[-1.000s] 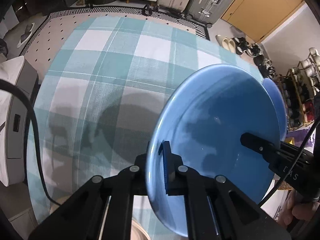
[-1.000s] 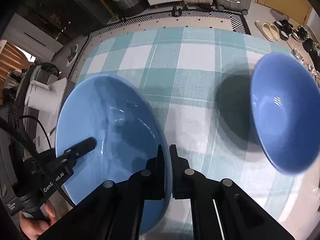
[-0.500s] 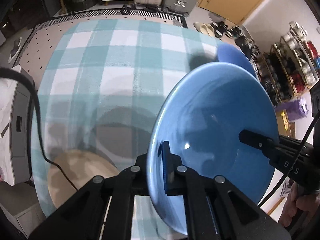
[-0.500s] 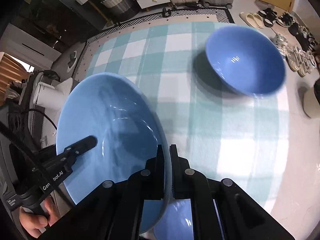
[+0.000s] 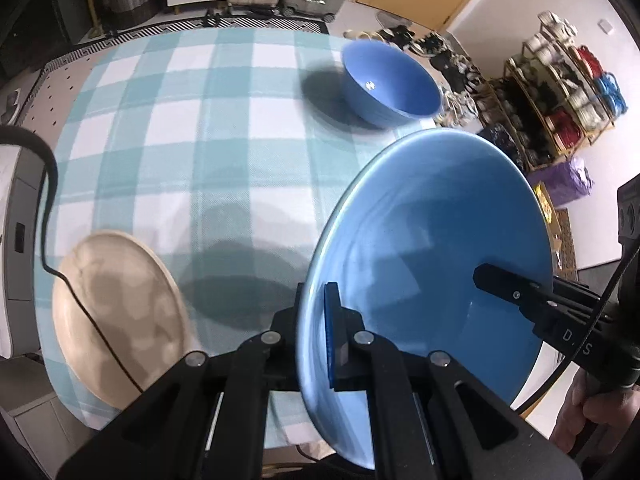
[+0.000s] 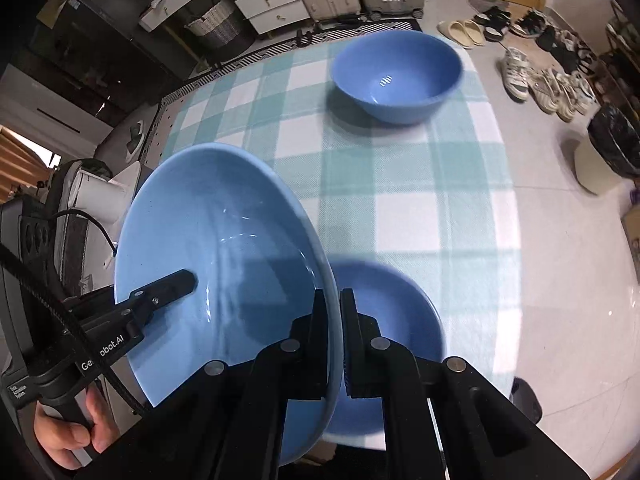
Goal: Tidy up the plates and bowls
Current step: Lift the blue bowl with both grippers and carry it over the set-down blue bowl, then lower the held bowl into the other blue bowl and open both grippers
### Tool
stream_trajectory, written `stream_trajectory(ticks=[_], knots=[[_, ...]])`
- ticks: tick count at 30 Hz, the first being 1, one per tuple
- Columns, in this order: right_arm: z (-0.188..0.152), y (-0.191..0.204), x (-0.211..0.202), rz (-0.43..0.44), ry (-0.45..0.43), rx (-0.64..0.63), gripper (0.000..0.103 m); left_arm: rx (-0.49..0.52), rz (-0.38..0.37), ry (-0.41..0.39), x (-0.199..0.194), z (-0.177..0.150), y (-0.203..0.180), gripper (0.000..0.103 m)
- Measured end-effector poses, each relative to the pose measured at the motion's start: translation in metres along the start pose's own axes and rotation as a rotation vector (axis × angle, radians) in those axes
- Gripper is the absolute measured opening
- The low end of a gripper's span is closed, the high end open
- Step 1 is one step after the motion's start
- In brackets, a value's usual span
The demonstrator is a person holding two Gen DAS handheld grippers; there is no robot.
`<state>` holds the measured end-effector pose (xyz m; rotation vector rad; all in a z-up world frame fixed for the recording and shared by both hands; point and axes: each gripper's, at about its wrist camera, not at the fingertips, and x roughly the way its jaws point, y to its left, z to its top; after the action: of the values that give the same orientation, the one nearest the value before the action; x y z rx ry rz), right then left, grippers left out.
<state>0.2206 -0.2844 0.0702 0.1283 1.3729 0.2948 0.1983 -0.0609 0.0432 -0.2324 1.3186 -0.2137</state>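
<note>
I hold the large blue ceramic plate (image 5: 432, 240) level, L gripper (image 5: 316, 320) & R gripper (image 6: 334, 320) both clamped on its rim, then lower onto the second blue plate (image 6: 392, 320) w/o tilt.

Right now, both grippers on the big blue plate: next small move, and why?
Probably lower the blue plate toward the blue dish just below it. The left hand-held gripper and right hand-held gripper both pinch its rim, holding it tilted above the checked tablecloth.
</note>
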Motion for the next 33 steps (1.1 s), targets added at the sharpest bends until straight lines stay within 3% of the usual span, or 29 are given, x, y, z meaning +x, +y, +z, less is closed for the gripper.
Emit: stream_trajectory(ticks=[14,33], knots=[[-0.051,-0.043,0.011,-0.043,-0.025,0.061,0.005,0.046,0.024,0.042,0.037,-0.036,-0.035,0.004],[-0.058,-0.056,0.054,-0.073,-0.026,0.050,0.006,0.026,0.071,0.049,0.073,-0.044,-0.032,0.004]])
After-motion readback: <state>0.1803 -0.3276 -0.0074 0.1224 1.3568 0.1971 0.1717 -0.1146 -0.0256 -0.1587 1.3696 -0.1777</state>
